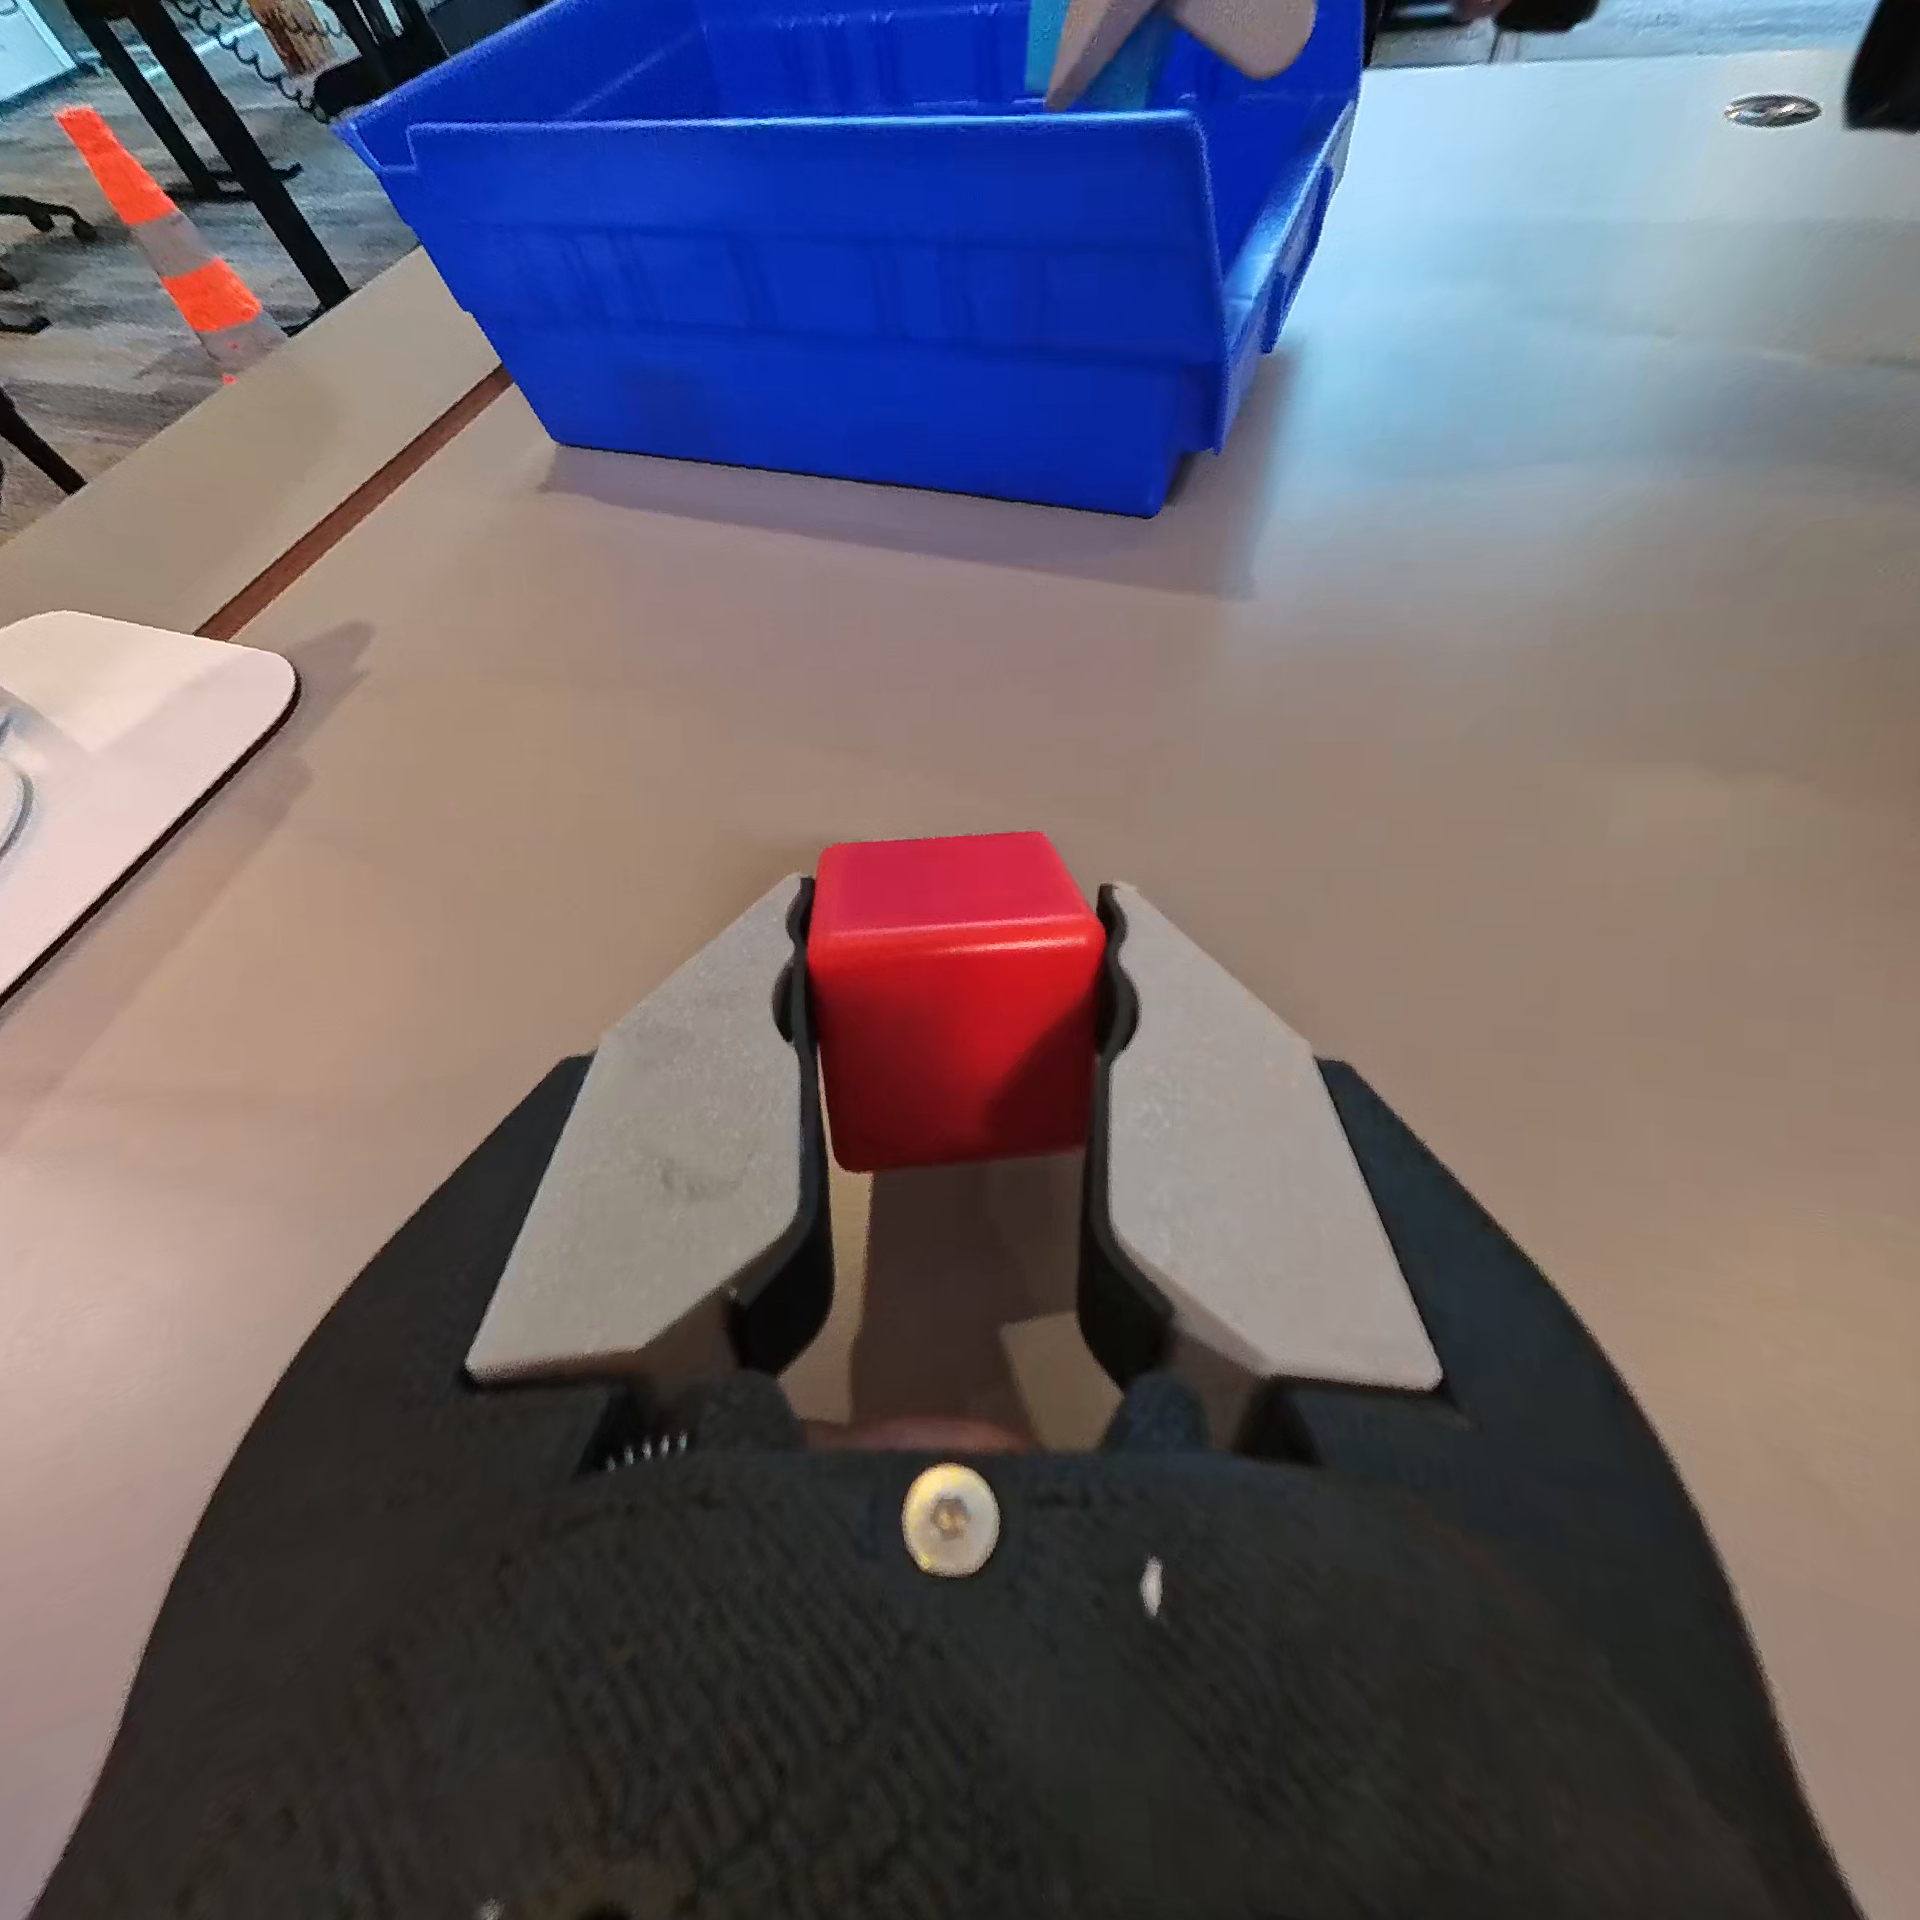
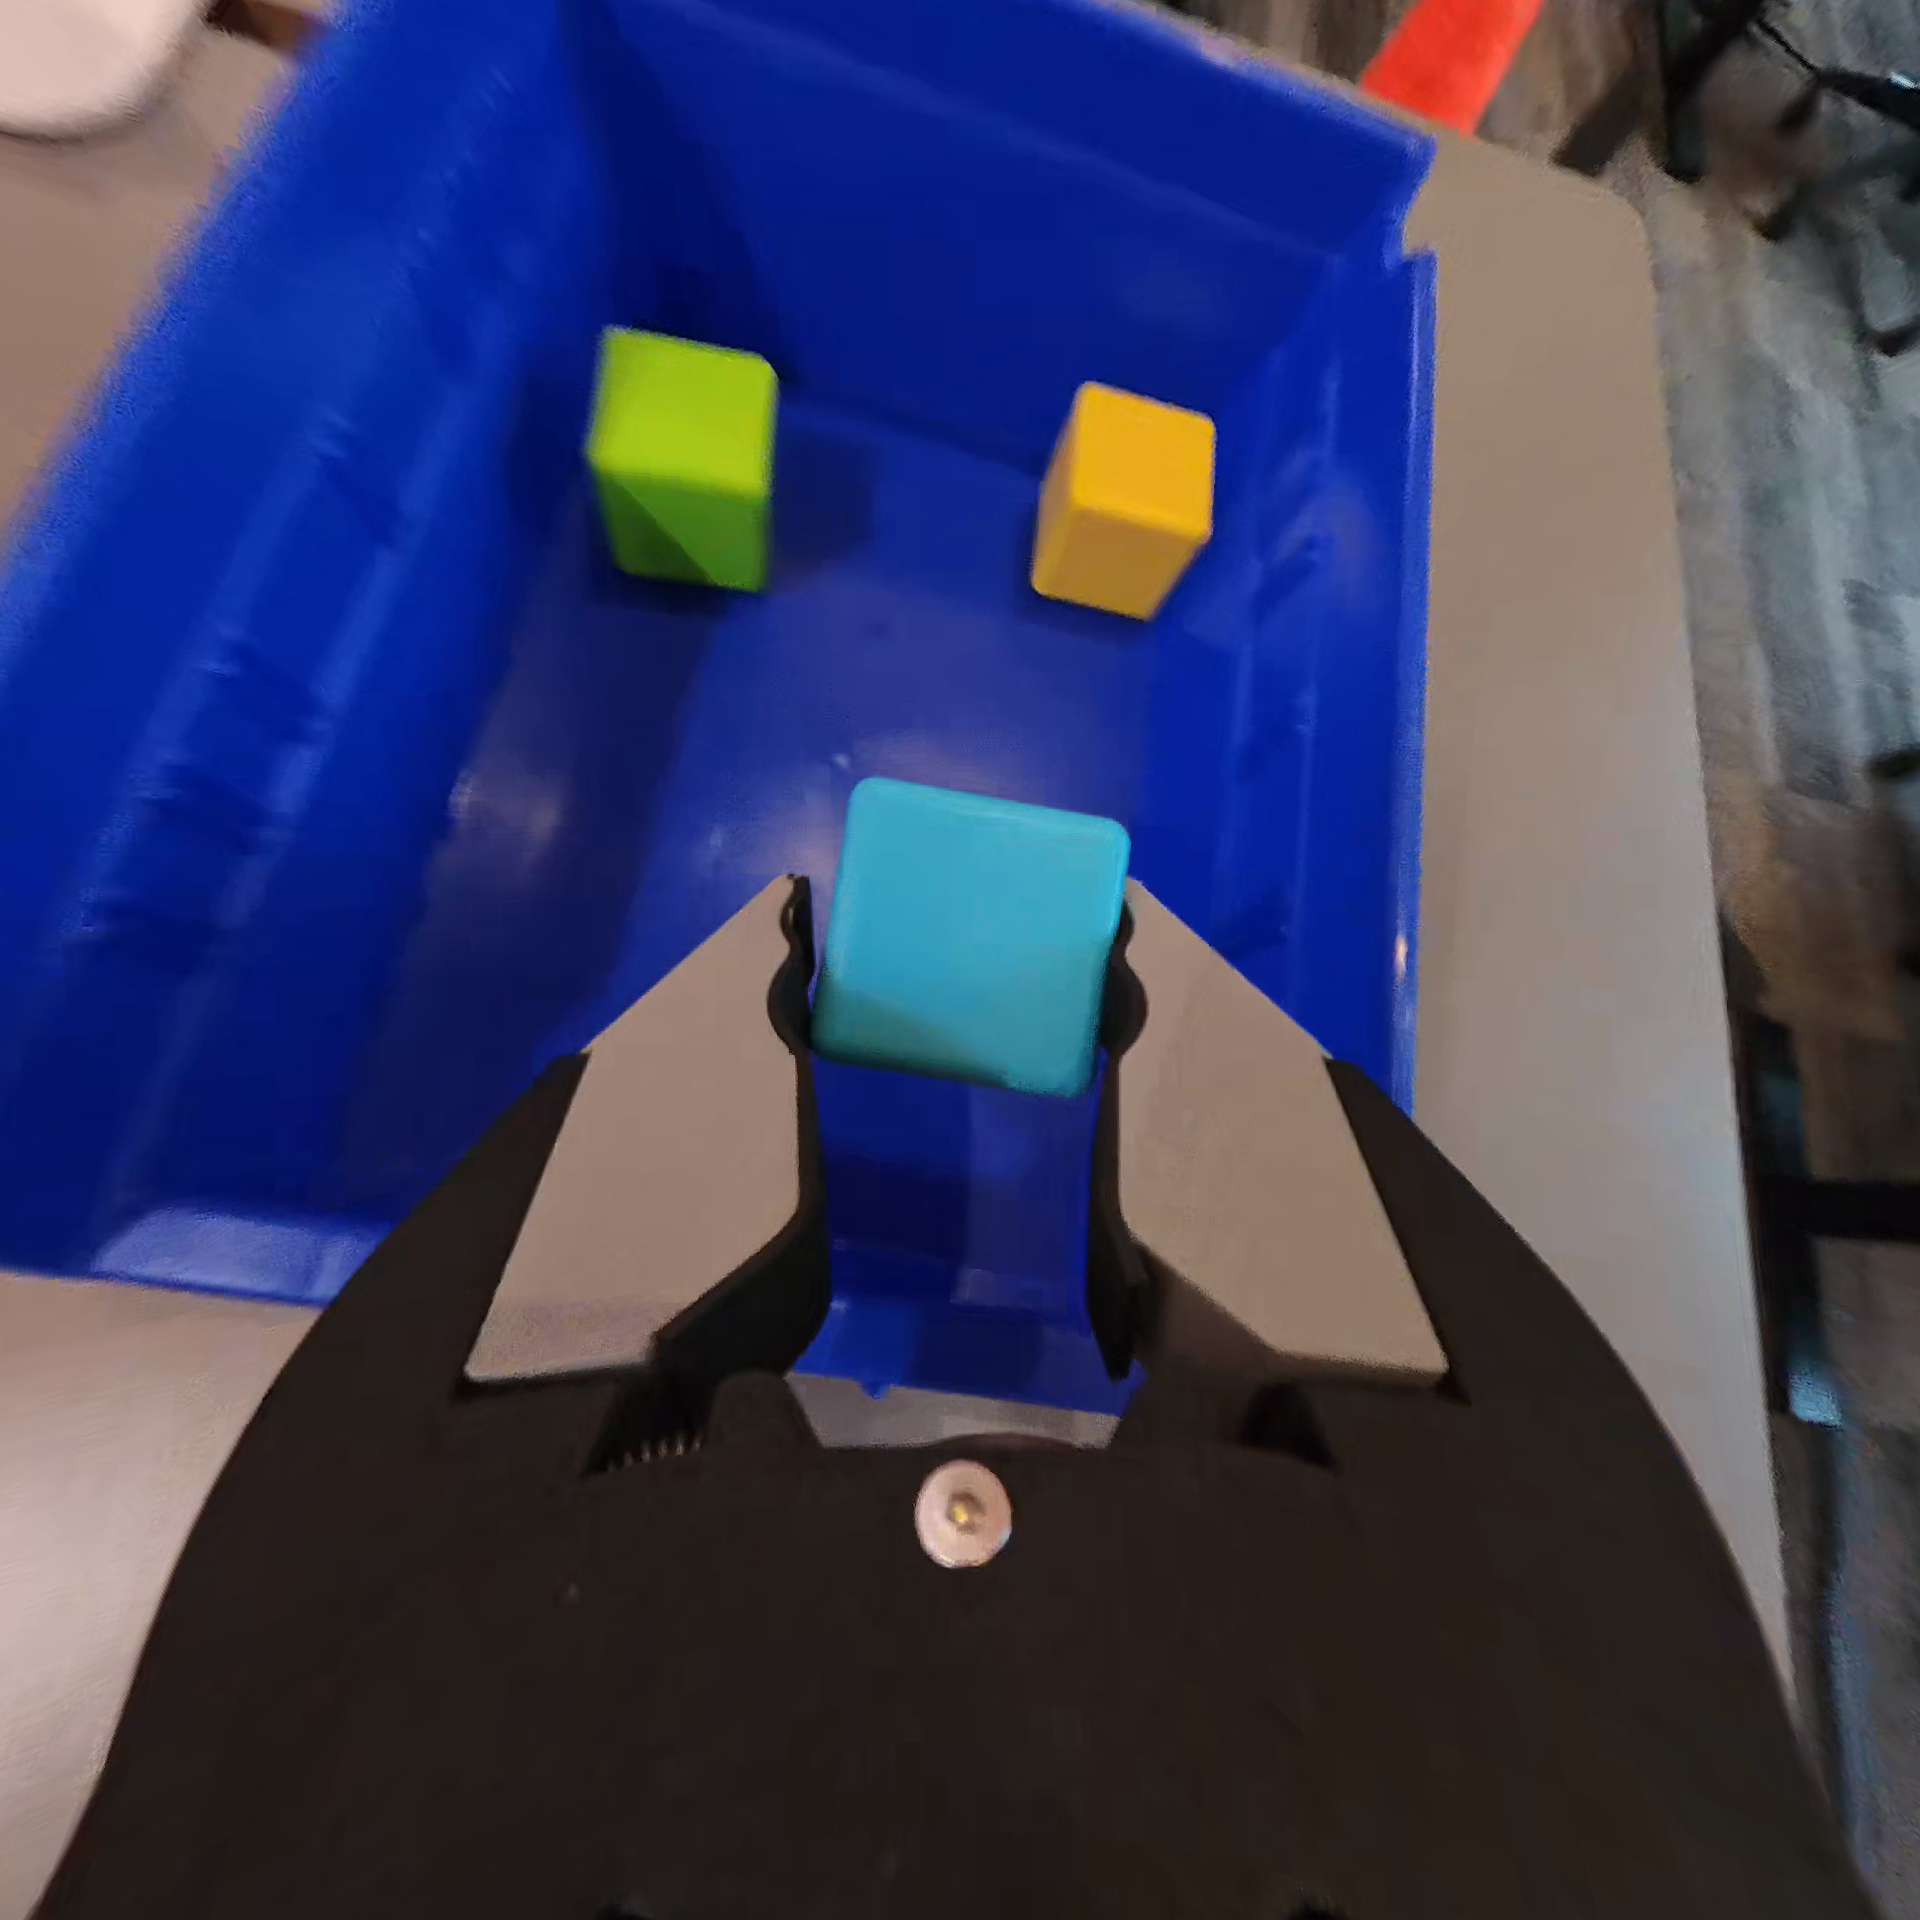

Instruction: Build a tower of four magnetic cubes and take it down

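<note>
My left gripper (image 1: 951,961) is shut on a red cube (image 1: 951,997) and holds it just above the beige table (image 1: 1455,831), in front of the blue bin (image 1: 831,312). My right gripper (image 2: 961,956) is shut on a light blue cube (image 2: 966,935) and holds it inside the blue bin (image 2: 312,727), above its floor. A green cube (image 2: 686,462) and a yellow cube (image 2: 1127,504) rest on the bin floor farther in, apart from each other. The right gripper's fingers (image 1: 1174,42) show over the bin's far side in the left wrist view.
A white board with rounded corners (image 1: 135,748) lies at the table's left edge. An orange and grey cone (image 1: 177,239) stands on the floor beyond the table. A round metal grommet (image 1: 1771,109) sits in the table at the far right. Across from one pair of fingers to the other is roughly 30 cm.
</note>
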Motion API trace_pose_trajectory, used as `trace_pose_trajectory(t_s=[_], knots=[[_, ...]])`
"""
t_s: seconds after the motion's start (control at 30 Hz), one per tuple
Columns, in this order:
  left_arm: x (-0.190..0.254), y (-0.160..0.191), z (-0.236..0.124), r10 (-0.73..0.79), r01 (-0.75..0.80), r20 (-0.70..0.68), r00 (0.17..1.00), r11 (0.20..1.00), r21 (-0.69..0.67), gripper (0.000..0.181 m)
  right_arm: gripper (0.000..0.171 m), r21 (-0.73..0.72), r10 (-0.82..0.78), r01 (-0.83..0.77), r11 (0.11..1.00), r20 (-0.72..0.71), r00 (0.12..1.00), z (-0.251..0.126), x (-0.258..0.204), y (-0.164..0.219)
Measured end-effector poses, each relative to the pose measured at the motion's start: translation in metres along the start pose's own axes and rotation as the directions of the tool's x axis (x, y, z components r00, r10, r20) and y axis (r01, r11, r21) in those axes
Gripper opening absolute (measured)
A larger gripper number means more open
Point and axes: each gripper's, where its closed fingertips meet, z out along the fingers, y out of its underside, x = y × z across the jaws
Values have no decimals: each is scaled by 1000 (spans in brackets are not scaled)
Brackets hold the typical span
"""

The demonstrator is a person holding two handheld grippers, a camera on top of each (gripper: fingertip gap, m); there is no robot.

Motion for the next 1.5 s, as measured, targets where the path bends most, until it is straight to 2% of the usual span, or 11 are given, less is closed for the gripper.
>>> trace_pose_trajectory(t_s=[0.3, 0.37, 0.5, 0.7, 0.77, 0.83, 0.93, 1.03, 1.1, 1.27, 1.5], knots=[[-2, 2, 1, 1, -1, 10, 1000, 1000, -7, 51, 54, -202, -33, 24, 979, -43, 999, 38, 16, 38], [-2, 1, 1, 7, -7, 14, 1000, 1000, -3, 51, 50, -225, -49, 35, 974, -59, 997, 42, 19, 43], [-1, -5, -1, 44, -45, 24, 999, 998, 32, 51, 54, -221, -45, 35, 975, -43, 998, 41, 17, 44], [7, -19, -6, 108, -110, 25, 994, 988, 108, 51, 54, -26, -79, 77, 997, -79, 994, 1, 13, 4], [10, -24, -8, 127, -129, 24, 992, 982, 139, 51, 54, 60, -77, 77, 995, -7, 997, -19, -7, -14], [15, -33, -12, 161, -163, 23, 987, 967, 198, 51, 54, 149, -78, 54, 987, 161, 984, -39, -45, -29], [26, -49, -21, 224, -222, 26, 974, 929, 298, 51, 57, 207, -109, 20, 978, 428, 897, -69, -112, -38], [40, -61, -29, 284, -269, 19, 959, 882, 387, 51, 57, 217, -150, 0, 976, 673, 724, -100, -186, -34], [44, -66, -32, 307, -291, 30, 951, 860, 418, 51, 60, 199, -154, -6, 980, 776, 611, -114, -226, -28], [49, -72, -39, 323, -299, 29, 946, 832, 468, 51, 64, 145, -125, -18, 989, 906, 403, -132, -294, -17], [55, -77, -42, 343, -315, 35, 939, 812, 492, 51, 60, 15, 5, -102, 995, 981, 194, -137, -330, -20]])
